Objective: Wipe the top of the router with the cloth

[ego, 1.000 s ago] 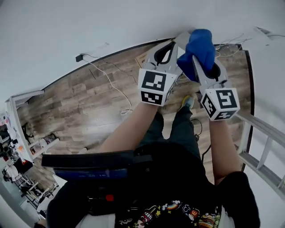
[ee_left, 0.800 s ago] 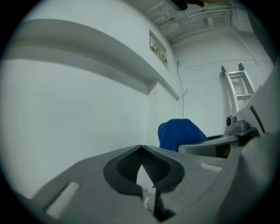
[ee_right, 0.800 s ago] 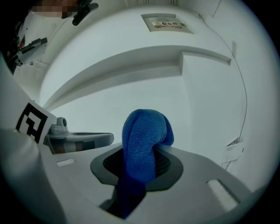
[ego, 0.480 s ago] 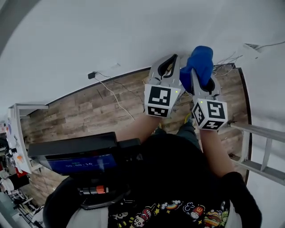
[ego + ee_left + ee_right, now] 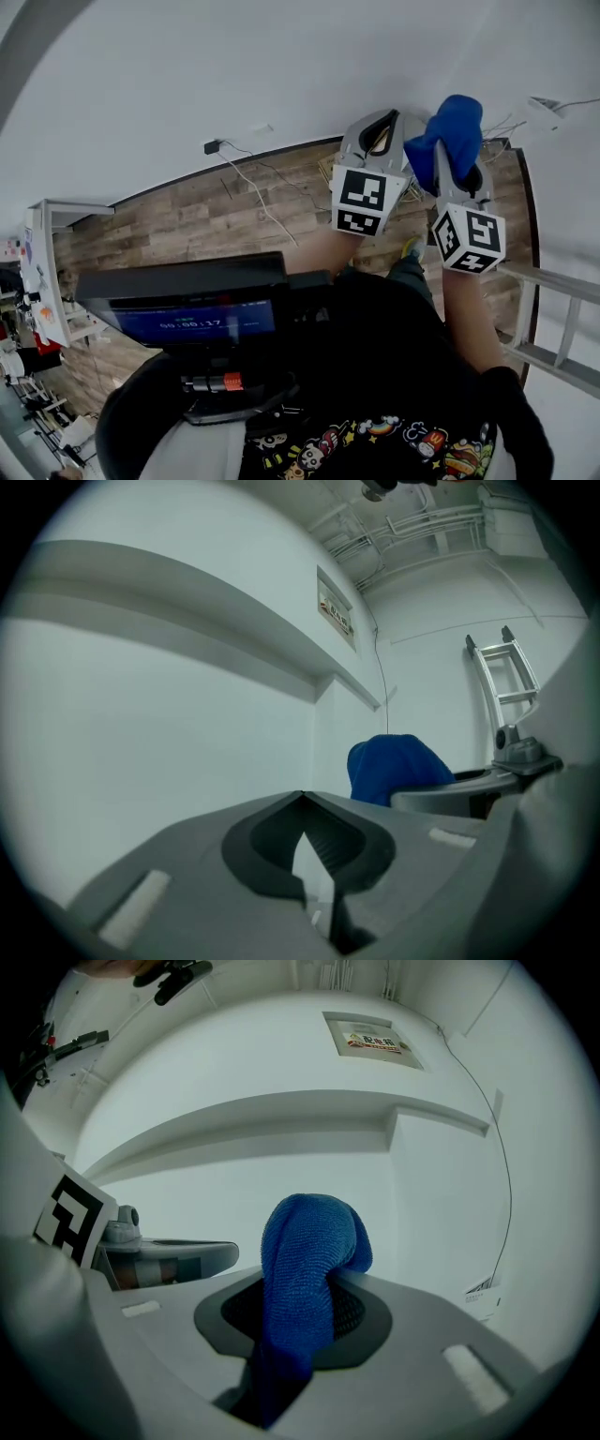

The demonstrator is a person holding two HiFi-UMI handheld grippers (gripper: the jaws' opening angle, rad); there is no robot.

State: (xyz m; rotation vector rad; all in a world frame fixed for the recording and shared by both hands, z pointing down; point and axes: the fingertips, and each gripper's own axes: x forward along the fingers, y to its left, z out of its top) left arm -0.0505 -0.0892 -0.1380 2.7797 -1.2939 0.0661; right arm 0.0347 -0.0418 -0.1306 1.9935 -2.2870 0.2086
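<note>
Closed tongs, blue cloth beyond

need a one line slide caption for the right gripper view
Right gripper shut on a blue cloth, facing a white wall, left gripper beside it; no router in view.

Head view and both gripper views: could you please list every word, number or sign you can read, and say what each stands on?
Nothing reads plainly enough to quote.
Blue screen at the person's chest: pale digits, too blurred to read.
Wall sign: print too small to read.
Small label low on the wall: unreadable.
Marker cubes: black square patterns only, no letters.
</note>
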